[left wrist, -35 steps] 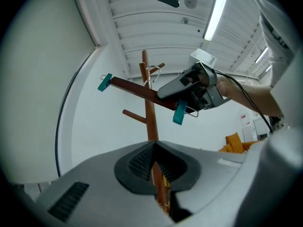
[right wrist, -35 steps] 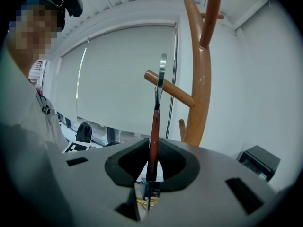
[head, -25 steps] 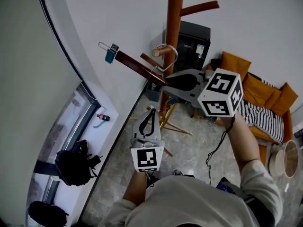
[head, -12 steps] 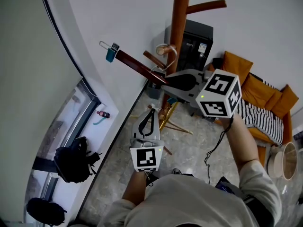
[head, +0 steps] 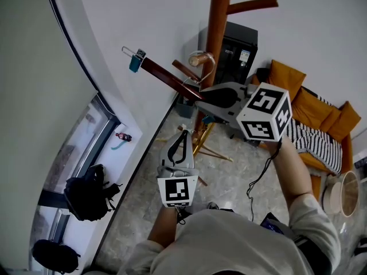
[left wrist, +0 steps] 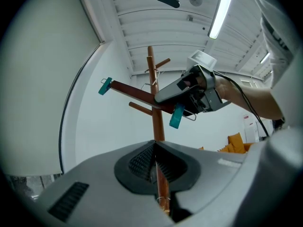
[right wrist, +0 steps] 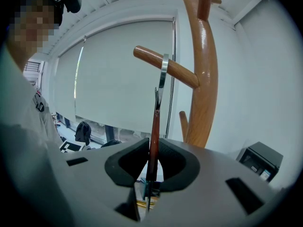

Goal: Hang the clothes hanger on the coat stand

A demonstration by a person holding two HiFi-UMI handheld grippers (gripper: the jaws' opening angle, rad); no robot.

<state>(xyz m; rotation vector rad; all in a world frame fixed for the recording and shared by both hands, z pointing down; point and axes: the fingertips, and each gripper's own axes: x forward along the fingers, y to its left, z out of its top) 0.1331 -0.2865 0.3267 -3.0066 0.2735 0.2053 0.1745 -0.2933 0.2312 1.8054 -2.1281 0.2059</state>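
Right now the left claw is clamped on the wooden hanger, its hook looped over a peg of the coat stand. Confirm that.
Wrong claw: the right claw is clamped on the wooden hanger, as the right gripper view shows. The left claw is shut on nothing. The hook is looped over a peg of the coat stand.

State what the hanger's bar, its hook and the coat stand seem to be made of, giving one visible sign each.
Hanger bar: probably wood, with a dark reddish-brown, smooth stained look.
Hook: metal, silvery with a bright glint.
Coat stand: varnished wood, warm brown with glossy highlights on the pole.
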